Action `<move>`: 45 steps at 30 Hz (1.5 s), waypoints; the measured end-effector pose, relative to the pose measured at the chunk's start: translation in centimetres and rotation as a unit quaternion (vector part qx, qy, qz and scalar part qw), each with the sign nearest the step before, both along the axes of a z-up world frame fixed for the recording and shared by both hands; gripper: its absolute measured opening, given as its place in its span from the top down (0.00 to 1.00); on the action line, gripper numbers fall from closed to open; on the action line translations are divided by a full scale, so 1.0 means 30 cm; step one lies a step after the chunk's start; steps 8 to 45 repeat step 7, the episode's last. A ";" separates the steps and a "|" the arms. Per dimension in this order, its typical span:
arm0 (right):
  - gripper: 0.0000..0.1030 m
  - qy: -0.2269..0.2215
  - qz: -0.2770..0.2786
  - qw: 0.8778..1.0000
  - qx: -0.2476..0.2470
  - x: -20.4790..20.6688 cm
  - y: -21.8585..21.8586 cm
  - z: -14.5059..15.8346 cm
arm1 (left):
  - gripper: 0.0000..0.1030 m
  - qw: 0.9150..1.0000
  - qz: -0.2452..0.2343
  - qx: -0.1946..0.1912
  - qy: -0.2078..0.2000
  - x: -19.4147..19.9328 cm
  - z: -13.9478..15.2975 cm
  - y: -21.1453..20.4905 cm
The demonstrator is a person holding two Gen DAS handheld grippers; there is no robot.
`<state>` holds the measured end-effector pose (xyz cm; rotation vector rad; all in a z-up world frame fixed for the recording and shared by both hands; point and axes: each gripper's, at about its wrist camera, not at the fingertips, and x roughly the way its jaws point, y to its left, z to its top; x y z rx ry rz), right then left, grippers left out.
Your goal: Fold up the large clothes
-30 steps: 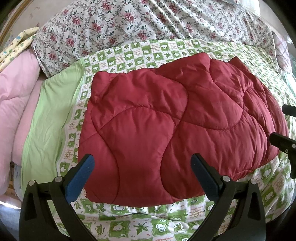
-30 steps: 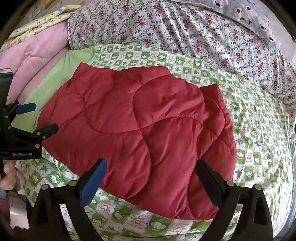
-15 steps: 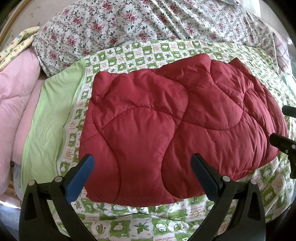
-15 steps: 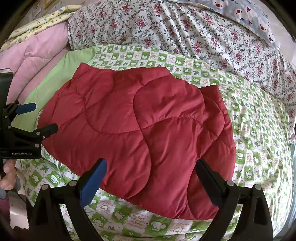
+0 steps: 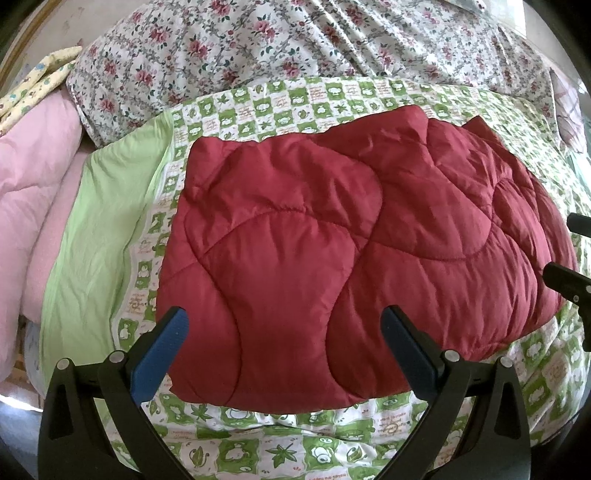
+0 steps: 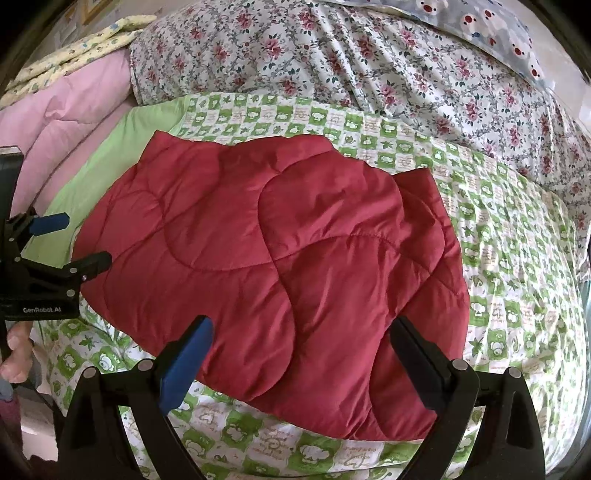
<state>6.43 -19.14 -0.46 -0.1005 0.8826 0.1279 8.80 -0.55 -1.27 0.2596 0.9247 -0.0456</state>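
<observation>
Your left gripper [image 5: 282, 345] sits nearest, its jaws spread wide with nothing between them; the blue pad [image 5: 160, 354] on one finger and the dark finger opposite both hang just short of the jacket's near edge, over its left half. Your right gripper [image 6: 299, 354] is spread just as wide and just as empty, poised before the jacket's right half; from its camera your left gripper [image 6: 55, 243] shows side-on off the jacket's left edge, fingers apart, with a bit of your hand [image 6: 16, 354] under it.

The jacket [image 5: 343, 258] — red, quilted in curved seams — lies folded into a thick, roughly rectangular pad on the sheet [image 5: 332, 439]; at its right end a lower layer [image 6: 424, 188] sticks out slightly past the top one, so the edges there do not line up. The green-and-white printed sheet shows on every side of the jacket, and a plain green band [image 5: 99, 229] of cloth runs left of it.

Left of the jacket, past the band, a pink quilt [image 5: 26, 177] is bunched up, with a yellow patterned cloth [image 5: 37, 77] behind it. Beyond the jacket's far edge a floral cover [image 6: 332, 55] lies in a rumpled heap; farther still, on the right, a blue cloth [image 6: 480, 22] with white and red figures peeks over it.
</observation>
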 end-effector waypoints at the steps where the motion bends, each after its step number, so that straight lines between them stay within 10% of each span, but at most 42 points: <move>1: 0.05 -0.001 -0.001 1.000 0.000 0.000 -0.001 0.000 | 0.00 1.000 0.000 -0.003 0.001 0.001 0.000 0.001; 45: 0.05 -0.001 0.001 1.000 0.006 0.003 0.000 -0.008 | 0.00 1.000 -0.008 -0.016 0.004 0.004 0.001 -0.008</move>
